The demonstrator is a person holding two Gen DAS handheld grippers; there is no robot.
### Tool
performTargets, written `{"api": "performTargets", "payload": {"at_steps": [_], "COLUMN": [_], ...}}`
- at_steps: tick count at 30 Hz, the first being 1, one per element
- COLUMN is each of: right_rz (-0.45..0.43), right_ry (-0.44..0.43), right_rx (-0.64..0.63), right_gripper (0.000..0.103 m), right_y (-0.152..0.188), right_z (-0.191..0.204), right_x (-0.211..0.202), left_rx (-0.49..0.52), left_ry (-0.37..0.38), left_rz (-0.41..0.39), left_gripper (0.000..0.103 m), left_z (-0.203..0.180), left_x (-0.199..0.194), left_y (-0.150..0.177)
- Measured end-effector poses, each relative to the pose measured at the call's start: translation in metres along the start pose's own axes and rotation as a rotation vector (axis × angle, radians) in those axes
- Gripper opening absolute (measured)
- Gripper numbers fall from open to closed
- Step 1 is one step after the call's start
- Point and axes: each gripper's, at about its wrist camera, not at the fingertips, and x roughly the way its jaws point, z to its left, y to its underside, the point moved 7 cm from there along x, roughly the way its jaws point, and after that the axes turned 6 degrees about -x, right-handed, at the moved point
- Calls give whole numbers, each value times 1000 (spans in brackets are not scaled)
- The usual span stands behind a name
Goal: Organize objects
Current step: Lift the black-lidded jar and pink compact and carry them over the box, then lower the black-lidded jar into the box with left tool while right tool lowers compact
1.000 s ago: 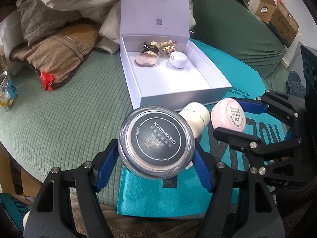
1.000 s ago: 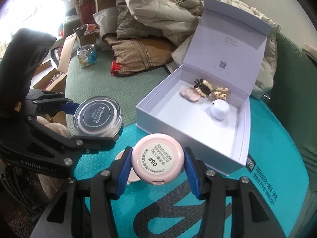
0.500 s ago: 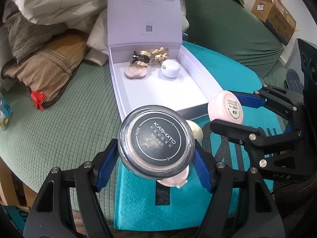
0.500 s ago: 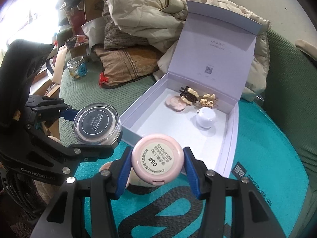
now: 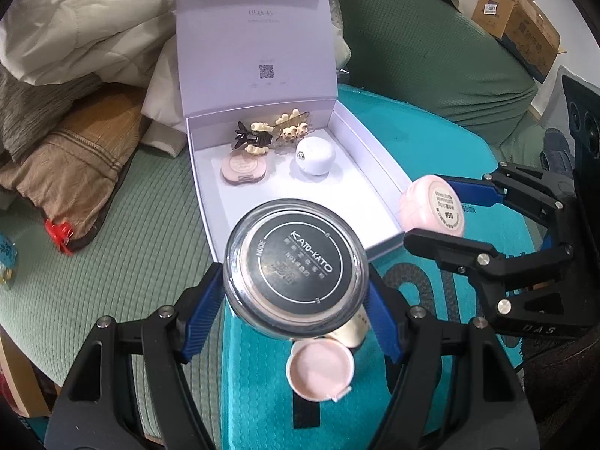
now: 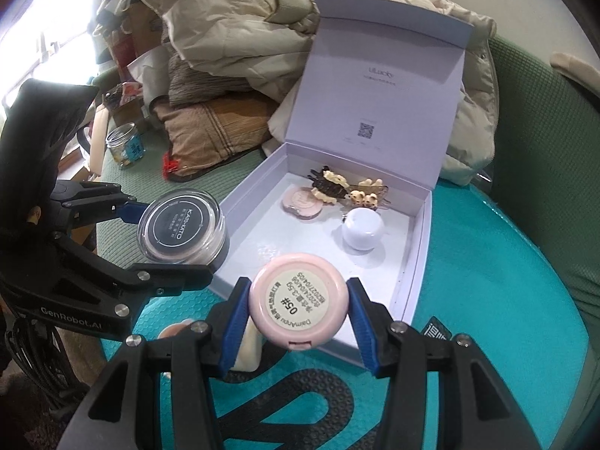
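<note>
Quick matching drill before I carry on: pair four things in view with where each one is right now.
Things:
1. black-lidded jar
2. pink compact
3. white round case
4. open pink pot

Places:
a. lying inside the white box
b. on the teal mat
c. clamped in the left gripper
d. clamped in the right gripper

Pairs: 1-c, 2-d, 3-a, 4-b

Bright daylight, blown-out window glare upper left, fisheye-curved dark corners
</note>
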Motion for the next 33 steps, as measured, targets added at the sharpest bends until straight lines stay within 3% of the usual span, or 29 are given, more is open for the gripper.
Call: {"api": "performTargets", "payload": {"at_steps": [15, 24, 33], "right_rz": [77, 133, 171], "right_ry": [-11, -38, -70], "right_rx": [63, 62, 35], "right_gripper": [52, 52, 52], "right_y": [-2, 4, 9], "right_z": [-39, -42, -39], "right_x": [48, 75, 97], "left_rx": [48, 41, 129], "left_ry": [-16, 8, -8], "left_rz": [49, 118, 141], "left_gripper": [70, 70, 70], "left_z": [2, 7, 4], "left_x": [46, 79, 94], "left_y": [-27, -27, -25]}}
